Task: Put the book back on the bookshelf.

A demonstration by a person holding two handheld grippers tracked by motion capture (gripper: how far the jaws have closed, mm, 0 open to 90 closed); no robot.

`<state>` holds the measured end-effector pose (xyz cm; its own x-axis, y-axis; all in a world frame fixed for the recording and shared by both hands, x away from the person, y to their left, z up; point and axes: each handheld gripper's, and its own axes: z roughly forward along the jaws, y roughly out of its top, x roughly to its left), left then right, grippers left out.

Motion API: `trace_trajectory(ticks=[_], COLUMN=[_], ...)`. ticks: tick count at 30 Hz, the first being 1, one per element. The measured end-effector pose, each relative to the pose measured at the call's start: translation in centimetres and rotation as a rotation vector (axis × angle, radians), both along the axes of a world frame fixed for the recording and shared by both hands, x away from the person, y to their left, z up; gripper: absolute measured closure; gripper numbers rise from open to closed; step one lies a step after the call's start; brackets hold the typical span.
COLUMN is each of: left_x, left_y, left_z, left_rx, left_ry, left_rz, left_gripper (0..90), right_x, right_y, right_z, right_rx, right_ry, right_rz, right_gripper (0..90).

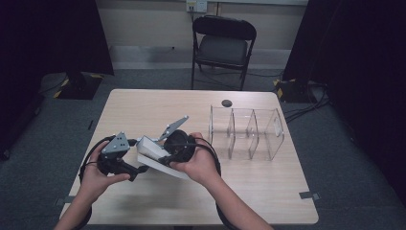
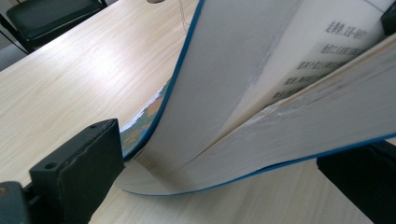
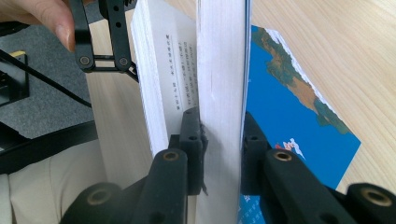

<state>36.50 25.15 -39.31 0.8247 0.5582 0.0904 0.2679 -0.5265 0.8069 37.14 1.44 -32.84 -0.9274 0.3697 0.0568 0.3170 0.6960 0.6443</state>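
High view | book [image 1: 152, 154] near table's [image 1: 143, 103] front-left edge | right gripper [image 3: 219, 140] pinches a page block | left gripper [image 2: 224, 168] spread around the book | clear divider box [image 1: 246, 132] right, black cap [image 1: 226, 103] behind it

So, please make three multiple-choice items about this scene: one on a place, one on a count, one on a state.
1. Where does the clear organizer stand, seen from the high view?
A. right of the book
B. left of the book
C. on the chair

2. How many compartments does the clear organizer have?
A. two
B. three
C. five

3. What is the right gripper doing?
A. hanging open above the table
B. clamping a block of the book's pages
C. holding the organizer

Answers:
1 A: it stands on the table to the right of the book.
2 B: two dividers split it into three.
3 B: in the right gripper view its jaws press on the page block from both sides.
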Motion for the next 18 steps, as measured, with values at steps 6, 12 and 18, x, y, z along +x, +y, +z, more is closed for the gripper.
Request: trace_trajectory(ticks=[6,12,18], left_x=[0.0,0.07,-0.09], left_y=[0.0,-0.42,-0.54], left_z=[-0.28,-0.09,0.2], left_rx=[-0.024,-0.013,-0.027], left_ry=[-0.001,-0.007,-0.011], left_rz=[-0.026,-0.041,-0.05], left_gripper=[0.0,0.0,0.0], right_x=[-0.03,0.08,0.04], right_y=[0.06,0.13,-0.13], right_z=[-0.12,0.01,0.33], right_rx=[0.003,-0.003,0.002], right_ry=[-0.006,-0.004,0.002], right_rz=[0.013,0.016,0.022], right_gripper=[76.6,76.6,76.6])
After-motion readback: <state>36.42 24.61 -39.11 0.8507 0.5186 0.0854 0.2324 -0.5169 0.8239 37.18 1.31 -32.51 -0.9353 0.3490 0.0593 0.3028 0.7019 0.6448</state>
